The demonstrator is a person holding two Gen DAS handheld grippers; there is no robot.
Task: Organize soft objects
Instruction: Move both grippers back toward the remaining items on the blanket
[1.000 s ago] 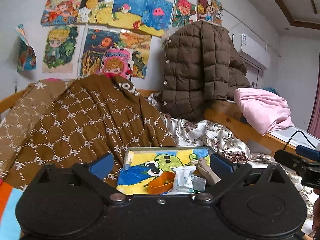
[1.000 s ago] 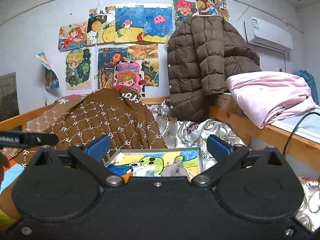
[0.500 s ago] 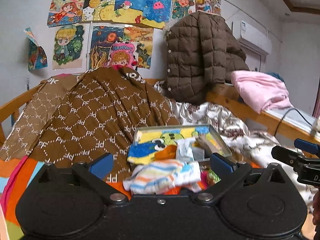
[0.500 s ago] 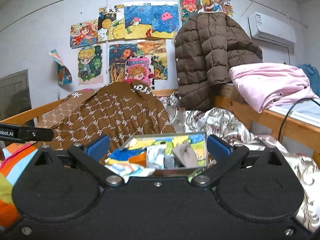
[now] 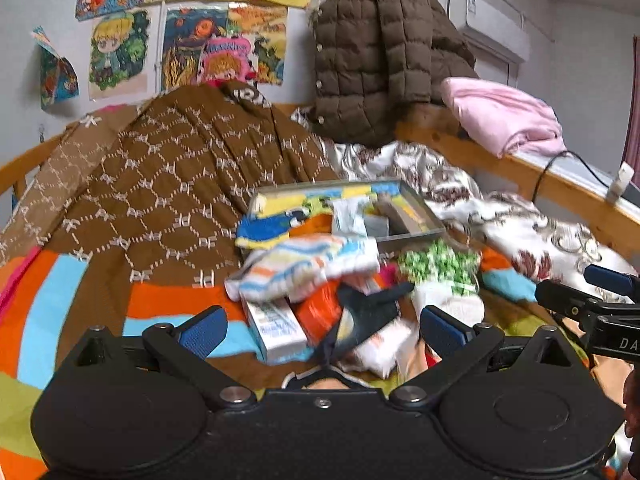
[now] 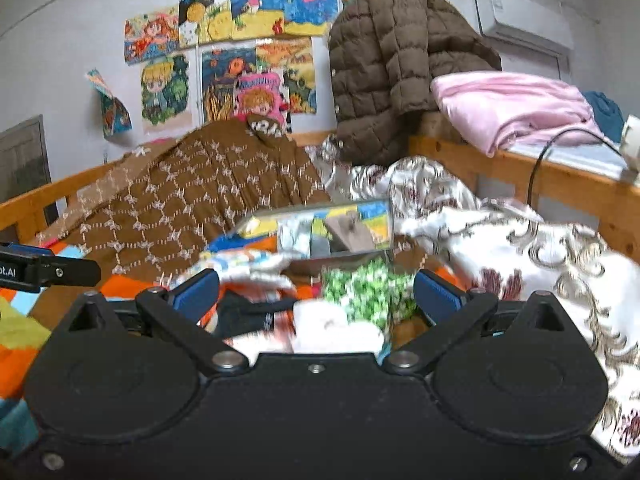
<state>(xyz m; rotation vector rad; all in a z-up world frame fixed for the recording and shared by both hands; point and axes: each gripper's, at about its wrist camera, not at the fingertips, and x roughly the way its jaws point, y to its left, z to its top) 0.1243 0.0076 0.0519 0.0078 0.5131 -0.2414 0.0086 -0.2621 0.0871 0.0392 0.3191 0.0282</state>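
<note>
left gripper [image 5: 322, 330] was held spread, nothing gripped | right gripper [image 6: 316, 292] likewise spread and empty | pile of socks [image 5: 340, 280] was seen on the striped blanket [image 5: 52, 300], just before the tray [image 5: 416, 216]

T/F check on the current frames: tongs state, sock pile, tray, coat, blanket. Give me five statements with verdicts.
1. Both tongs, left and right, are open and hold nothing. True.
2. The striped sock lies in front of the tray. True.
3. The tray is empty. False: fabric items lie in it.
4. The brown puffer coat lies flat on the bed. False: it hangs above the wooden rail.
5. The pink blanket sits on the upper ledge, right. True.
</note>
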